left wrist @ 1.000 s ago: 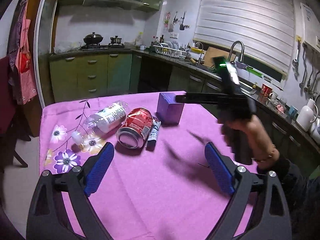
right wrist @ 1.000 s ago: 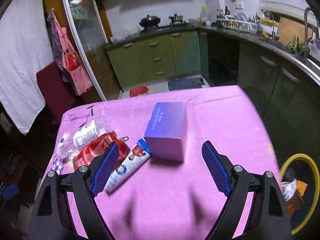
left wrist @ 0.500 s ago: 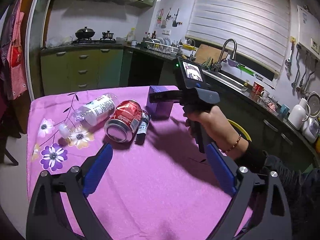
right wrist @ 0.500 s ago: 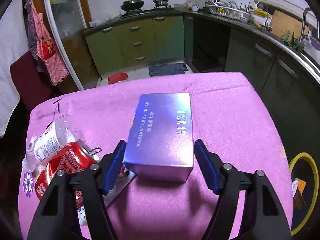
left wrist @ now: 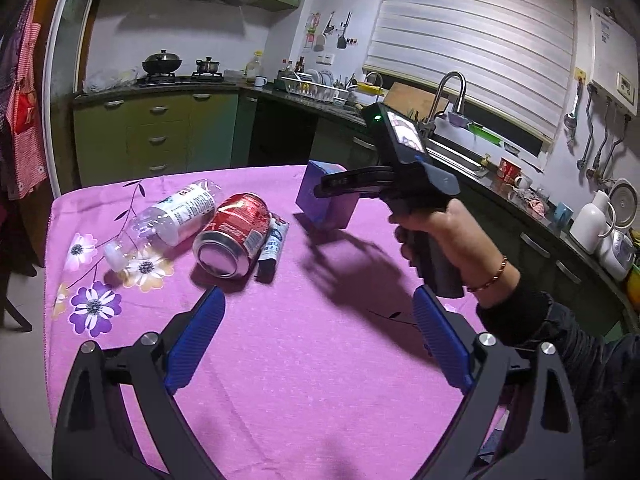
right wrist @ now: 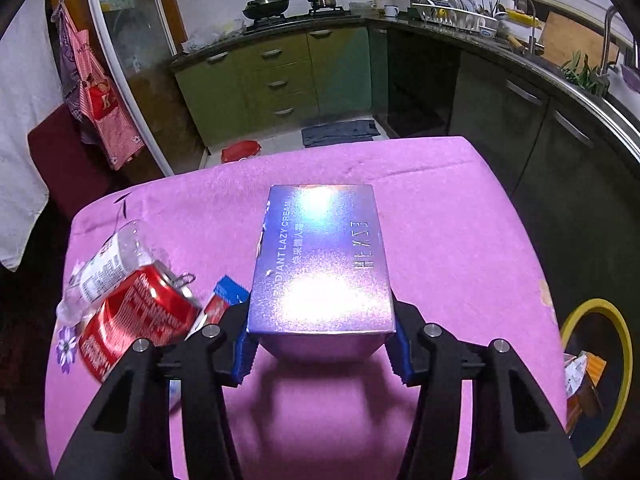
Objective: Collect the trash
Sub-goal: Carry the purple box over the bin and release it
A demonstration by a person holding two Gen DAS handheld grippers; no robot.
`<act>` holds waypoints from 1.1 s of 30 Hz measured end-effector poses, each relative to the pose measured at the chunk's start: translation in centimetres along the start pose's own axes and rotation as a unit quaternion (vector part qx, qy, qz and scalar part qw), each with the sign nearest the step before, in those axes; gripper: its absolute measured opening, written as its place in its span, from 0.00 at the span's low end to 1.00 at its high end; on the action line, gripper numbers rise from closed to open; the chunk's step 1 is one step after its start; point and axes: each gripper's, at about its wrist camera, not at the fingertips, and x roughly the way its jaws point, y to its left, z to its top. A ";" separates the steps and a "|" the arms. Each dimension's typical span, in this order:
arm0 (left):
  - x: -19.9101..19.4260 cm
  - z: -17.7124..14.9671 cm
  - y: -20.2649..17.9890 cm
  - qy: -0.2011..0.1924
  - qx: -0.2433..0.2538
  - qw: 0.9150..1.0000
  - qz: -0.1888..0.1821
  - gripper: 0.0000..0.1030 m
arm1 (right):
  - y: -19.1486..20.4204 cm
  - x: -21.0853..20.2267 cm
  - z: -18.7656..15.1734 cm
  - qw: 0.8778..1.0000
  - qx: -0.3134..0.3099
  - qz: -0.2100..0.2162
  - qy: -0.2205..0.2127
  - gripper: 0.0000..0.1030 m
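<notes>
Box (right wrist: 320,264) sits between your closing right claw (right wrist: 320,344) for lifting to the bin (right wrist: 596,380); left claw (left wrist: 316,344) waits spread, empty.

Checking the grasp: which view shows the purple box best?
Right wrist. The purple box fills the centre with its printed top readable, and the right gripper is closing, pads at its sides. The left wrist view shows the box far off, partly behind that gripper.
</notes>
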 end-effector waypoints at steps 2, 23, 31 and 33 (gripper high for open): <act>0.0 0.0 -0.4 0.000 0.002 1.000 -0.003 0.87 | -0.6 -1.2 -0.3 1.000 0.001 0.003 -0.004 0.51; 2.9 0.6 -3.9 0.018 0.022 0.999 -0.039 0.88 | -26.5 -12.0 -8.5 0.980 0.123 -0.151 0.028 0.52; 3.5 0.5 -4.2 0.030 0.030 0.999 -0.028 0.88 | -29.5 -8.4 -9.4 0.976 0.150 -0.148 0.047 0.58; 3.6 0.5 -3.9 0.031 0.027 0.999 -0.026 0.88 | -29.9 -8.9 -9.4 0.976 0.156 -0.147 0.039 0.64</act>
